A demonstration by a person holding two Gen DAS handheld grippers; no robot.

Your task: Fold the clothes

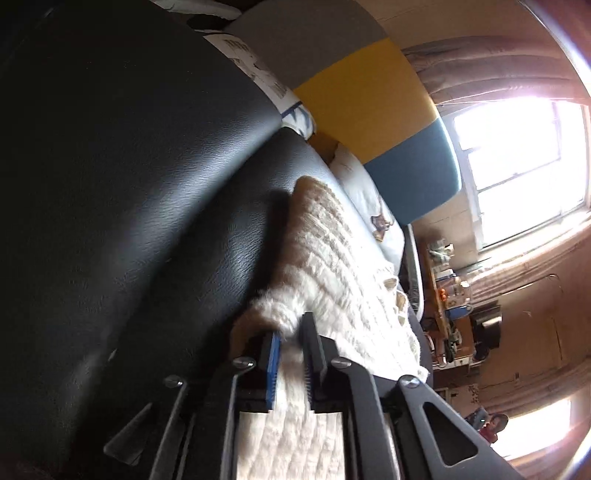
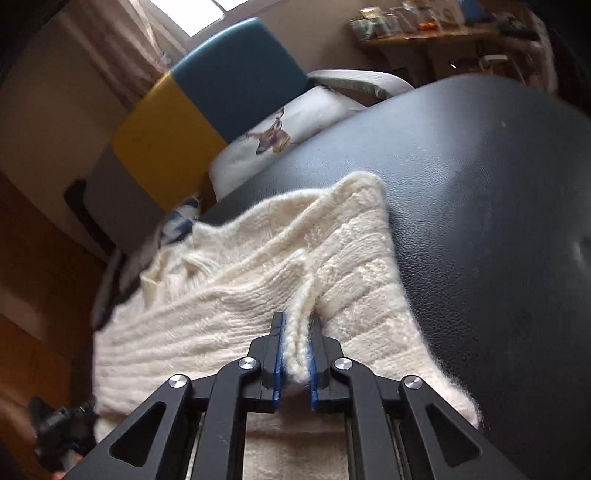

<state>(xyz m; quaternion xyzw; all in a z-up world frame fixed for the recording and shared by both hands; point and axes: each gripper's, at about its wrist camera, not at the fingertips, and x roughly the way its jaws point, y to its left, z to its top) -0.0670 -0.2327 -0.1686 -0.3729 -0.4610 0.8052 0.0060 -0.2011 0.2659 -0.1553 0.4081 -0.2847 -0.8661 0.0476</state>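
A cream knitted sweater (image 2: 258,273) lies spread on a black leather surface (image 2: 480,206). My right gripper (image 2: 296,326) is shut on a raised fold of the knit, pinched between its blue pads. In the left wrist view the same sweater (image 1: 332,266) stretches away along the black leather surface (image 1: 129,184), and my left gripper (image 1: 291,328) is shut on a fuzzy edge of it. More knit shows below both sets of fingers.
A white pillow with a deer print (image 2: 280,129) lies beyond the sweater, against a yellow and teal panel (image 2: 207,96). A cluttered wooden shelf (image 2: 424,26) stands at the back. A bright window (image 1: 524,162) and curtains fill the right side of the left wrist view.
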